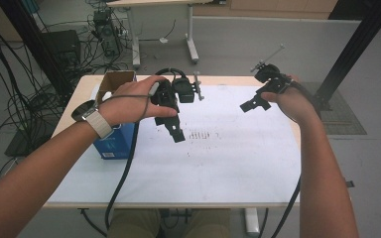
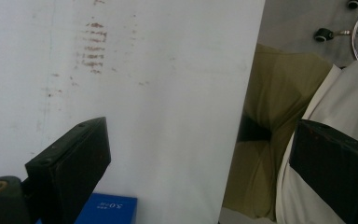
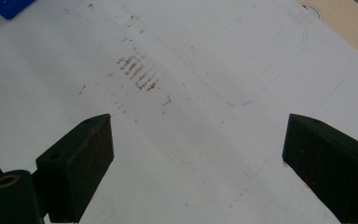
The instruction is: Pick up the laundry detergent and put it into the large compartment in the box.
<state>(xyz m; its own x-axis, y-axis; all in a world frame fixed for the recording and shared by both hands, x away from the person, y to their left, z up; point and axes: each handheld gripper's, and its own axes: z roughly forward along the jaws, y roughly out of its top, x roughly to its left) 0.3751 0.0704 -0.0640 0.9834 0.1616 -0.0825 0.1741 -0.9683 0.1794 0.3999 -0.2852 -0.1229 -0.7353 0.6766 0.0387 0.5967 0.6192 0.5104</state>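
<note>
A sheet [image 1: 228, 148] covers most of the table [image 1: 218, 79], leaving a bare strip along the far edge and at the far left corner. A box [image 1: 115, 141] stands near the table's left edge, and a carton [image 1: 113, 82] stands just behind it toward the far left corner. The left gripper [image 1: 176, 131] hangs over the sheet to the right of the box, the right gripper [image 1: 252, 105] nearer the far right corner, and a patch of marks [image 1: 201, 135] lies on the sheet between them.

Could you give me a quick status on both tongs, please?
Left tongs open, empty, beside blue box. Right tongs open, empty, above white sheet. Nothing in the way.
</note>
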